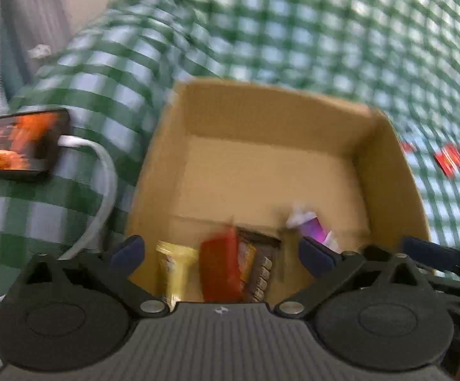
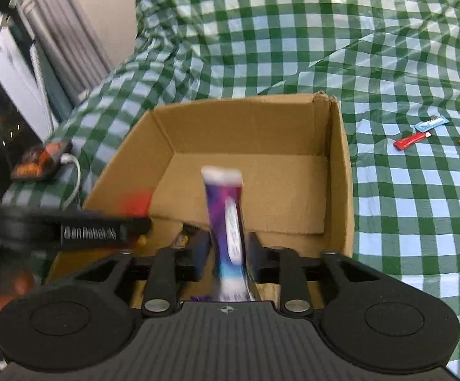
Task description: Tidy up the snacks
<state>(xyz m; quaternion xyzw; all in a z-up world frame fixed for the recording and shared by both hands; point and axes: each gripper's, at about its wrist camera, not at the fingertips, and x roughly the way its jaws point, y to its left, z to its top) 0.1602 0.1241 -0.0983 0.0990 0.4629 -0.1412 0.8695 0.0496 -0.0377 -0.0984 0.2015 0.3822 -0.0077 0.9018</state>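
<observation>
Release looks cleanest if the right gripper [image 2: 226, 247], jaws spread beside the purple bar [image 2: 226, 219] over the box [image 2: 341, 171], clears upward, left gripper [image 1: 220, 254] wide and empty.

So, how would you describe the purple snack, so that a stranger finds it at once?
Find the open cardboard box on the green checked cloth. Over its near edge, between the fingers of the right tool, there is a long purple packet with white ends. It is the only purple snack; its neighbours in the box are a red packet and a yellow packet.
</observation>
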